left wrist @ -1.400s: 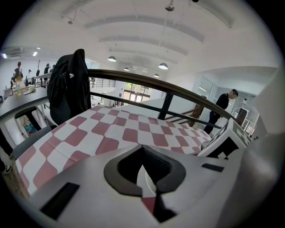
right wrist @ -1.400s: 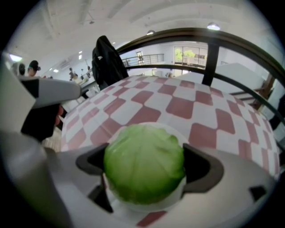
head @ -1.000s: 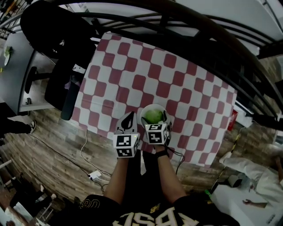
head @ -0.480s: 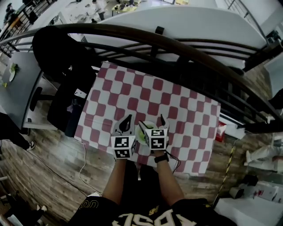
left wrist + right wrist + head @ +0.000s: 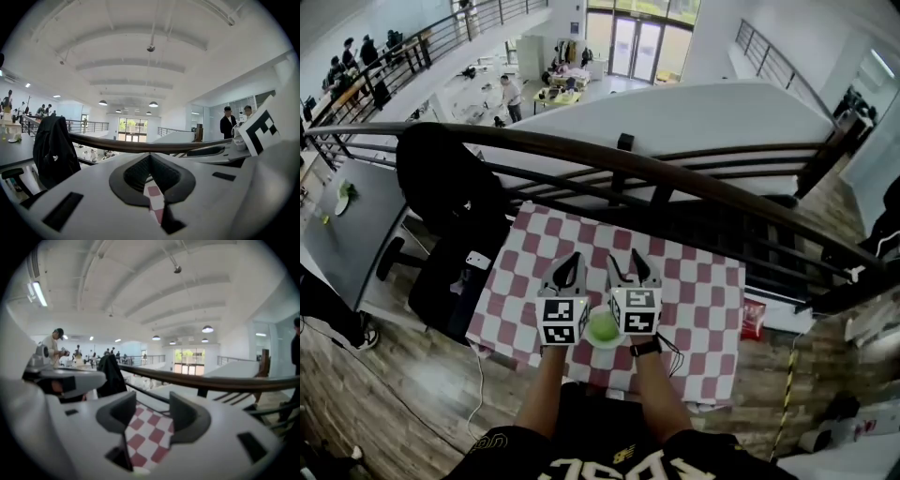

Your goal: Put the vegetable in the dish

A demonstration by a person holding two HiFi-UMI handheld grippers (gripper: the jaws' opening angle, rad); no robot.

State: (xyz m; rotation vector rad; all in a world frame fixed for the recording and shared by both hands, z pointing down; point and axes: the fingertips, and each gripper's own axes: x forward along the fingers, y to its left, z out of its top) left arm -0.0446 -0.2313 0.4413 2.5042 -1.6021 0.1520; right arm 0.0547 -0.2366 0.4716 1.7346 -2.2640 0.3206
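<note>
At the near edge of the checked cloth (image 5: 694, 300), the dish (image 5: 602, 346) is seen with the vegetable (image 5: 603, 325) lying in it; the task is judged done. Left gripper (image 5: 573, 259) is held left of the dish, jaws together, empty. Right gripper (image 5: 630, 266) is held right of it; its jaws have just been closing but stand apart, with nothing between them.

Risk: the dish could be clipped by a carelessly lowered gripper and tipped off the edge, the cloth dragged with it.

Beyond the dish the red-and-white cloth is spread over a table. Farther beyond, a dark railing (image 5: 609, 159) is noted; left of the dish, a black chair (image 5: 445, 216) on wood floor (image 5: 394, 375).
</note>
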